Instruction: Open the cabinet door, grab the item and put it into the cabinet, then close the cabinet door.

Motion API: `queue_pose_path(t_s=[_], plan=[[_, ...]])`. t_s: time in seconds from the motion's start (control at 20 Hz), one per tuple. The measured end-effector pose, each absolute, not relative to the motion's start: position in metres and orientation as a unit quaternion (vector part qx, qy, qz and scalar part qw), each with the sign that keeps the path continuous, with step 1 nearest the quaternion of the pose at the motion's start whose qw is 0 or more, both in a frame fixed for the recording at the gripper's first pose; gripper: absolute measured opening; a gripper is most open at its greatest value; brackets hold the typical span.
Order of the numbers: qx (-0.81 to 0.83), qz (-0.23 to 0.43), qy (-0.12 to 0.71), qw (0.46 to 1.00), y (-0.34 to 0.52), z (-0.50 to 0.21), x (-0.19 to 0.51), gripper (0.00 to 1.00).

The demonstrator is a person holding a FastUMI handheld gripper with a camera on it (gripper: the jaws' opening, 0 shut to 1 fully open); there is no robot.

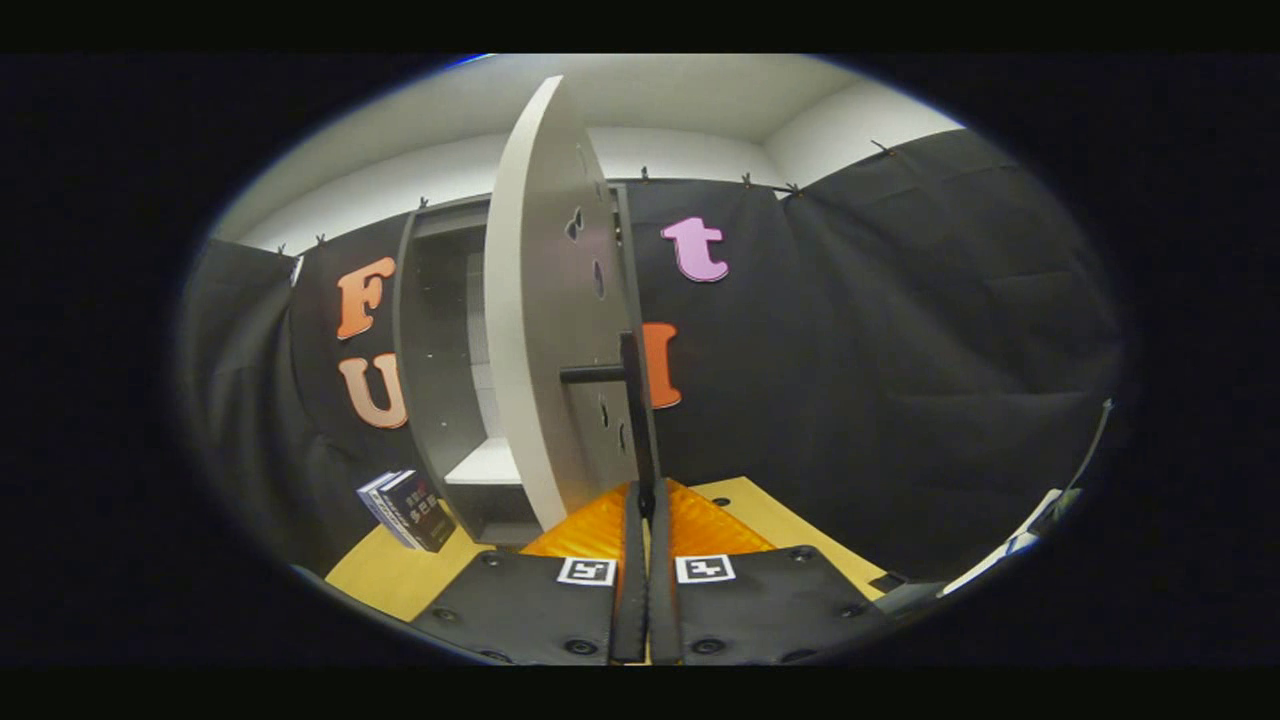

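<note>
Grey cabinet point(440, 350) standing on the wooden surface point(395, 575), against the booth wall. Pale cabinet door point(535, 300) swung open, edge-on just ahead of the fingers point(612, 520). Dark bar handle point(632, 400) on the door, rising from between the fingertips. Gripper point(645, 510) drawn narrow, apparently clamped on the handle's lower end. Boxed item point(408, 508) leaning left of the cabinet.

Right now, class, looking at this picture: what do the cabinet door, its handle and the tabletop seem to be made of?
Cabinet door: probably laminated board, matte pale grey, flat with a clean thin edge.
Handle: likely metal or hard plastic, dark and matte, a slim bar on a post; the gripper has closed on its lower end.
Tabletop: seemingly wood or wood-look laminate, smooth light yellow-tan.
</note>
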State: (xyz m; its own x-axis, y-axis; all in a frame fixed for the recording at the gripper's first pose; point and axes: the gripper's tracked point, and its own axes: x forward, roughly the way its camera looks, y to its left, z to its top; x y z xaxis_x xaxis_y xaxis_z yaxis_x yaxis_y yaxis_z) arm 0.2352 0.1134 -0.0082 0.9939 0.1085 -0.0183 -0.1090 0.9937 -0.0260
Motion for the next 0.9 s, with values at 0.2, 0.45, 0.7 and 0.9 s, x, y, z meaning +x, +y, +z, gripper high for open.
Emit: queue_pose_path(t_s=[0.2,0.45,0.7,0.9], plan=[[0.000,0.050,0.006,0.999,0.105,-0.009,0.236,0.08],[0.013,0.021,0.003,1.000,0.080,-0.009,0.221,0.08],[0.020,0.019,0.000,1.000,0.092,-0.029,0.216,0.09],[0.013,0.039,-0.005,0.999,0.123,-0.060,0.205,0.15]])
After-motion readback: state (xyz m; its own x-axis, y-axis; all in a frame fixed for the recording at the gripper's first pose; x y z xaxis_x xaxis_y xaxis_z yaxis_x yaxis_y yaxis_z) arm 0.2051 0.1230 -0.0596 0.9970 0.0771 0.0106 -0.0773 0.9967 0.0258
